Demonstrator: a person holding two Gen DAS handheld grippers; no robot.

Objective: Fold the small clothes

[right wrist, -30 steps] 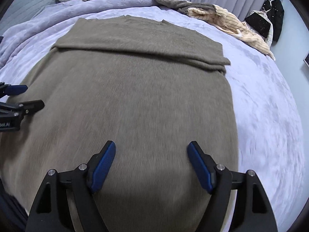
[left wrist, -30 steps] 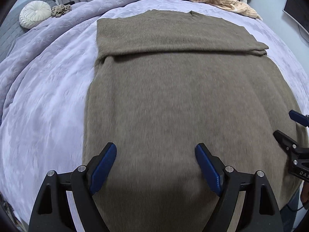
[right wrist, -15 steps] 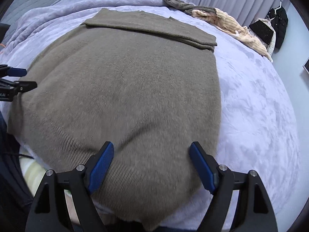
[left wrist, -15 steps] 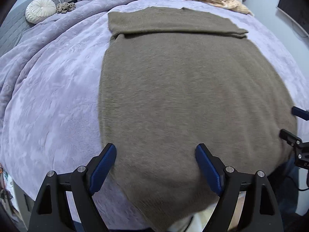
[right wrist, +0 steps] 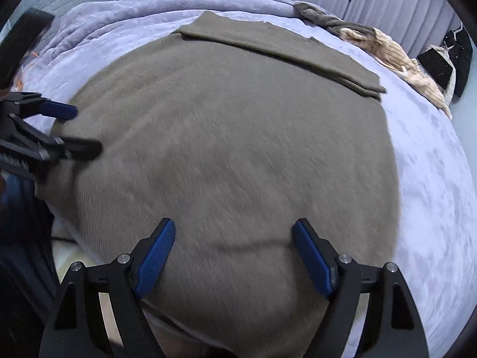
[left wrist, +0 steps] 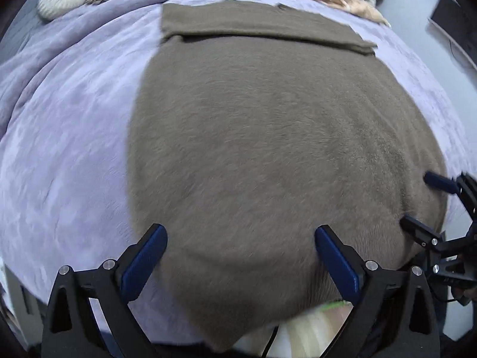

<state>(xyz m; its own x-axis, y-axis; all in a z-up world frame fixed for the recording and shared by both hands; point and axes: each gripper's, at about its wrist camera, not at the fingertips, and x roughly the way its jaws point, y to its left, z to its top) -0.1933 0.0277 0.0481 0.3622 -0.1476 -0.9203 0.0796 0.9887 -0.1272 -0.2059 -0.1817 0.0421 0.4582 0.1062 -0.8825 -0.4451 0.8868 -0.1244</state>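
Brown sweater (left wrist: 268, 137) lying flat on the bed (left wrist: 65, 137), hem overhanging the near edge. Left hand-held gripper (left wrist: 238, 256) and right hand-held gripper (right wrist: 234, 253) are hovering wide open, empty; both should pinch hem corners evenly, lifting together.

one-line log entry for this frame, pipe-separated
left gripper: open, over near hem | right gripper: open, over near hem | sweater: flat on bed, far end folded over | grasp: not yet
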